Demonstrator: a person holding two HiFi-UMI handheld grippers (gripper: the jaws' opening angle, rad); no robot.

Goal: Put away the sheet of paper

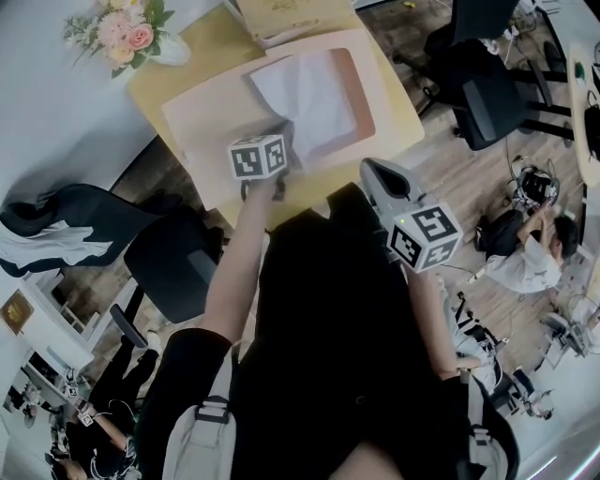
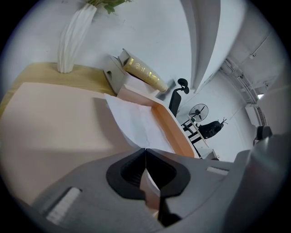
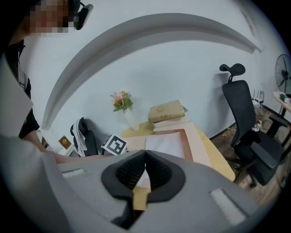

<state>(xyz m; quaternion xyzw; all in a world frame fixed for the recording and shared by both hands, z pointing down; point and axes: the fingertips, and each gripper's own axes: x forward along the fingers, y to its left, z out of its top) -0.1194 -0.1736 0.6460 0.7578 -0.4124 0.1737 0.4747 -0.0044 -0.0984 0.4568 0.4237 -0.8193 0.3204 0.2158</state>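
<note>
On the pale wooden table (image 1: 398,112), a peach case (image 1: 211,117) opened flat, matte and card-like, with a darker raised rim round its right half; inside that rim, the sheet of paper (image 1: 314,98), white, thin, creased and buckled rather than smooth; long axis from the table's near edge toward its far edge, roughly in line with the rim; near left corner tapering to a point, clear of the case floor; that corner pinched between the closed jaws of the left gripper (image 2: 145,151), a grey shell with black ribbed pads; right gripper (image 3: 145,154) well back, short of the table's near edge, jaws pressed together with nothing between them; at the far left corner of the table, a white ribbed vase (image 2: 72,38) with pink flowers; at the far edge, just beyond the case, a stack of books (image 1: 281,14), the top one tan and worn-looking.
</note>
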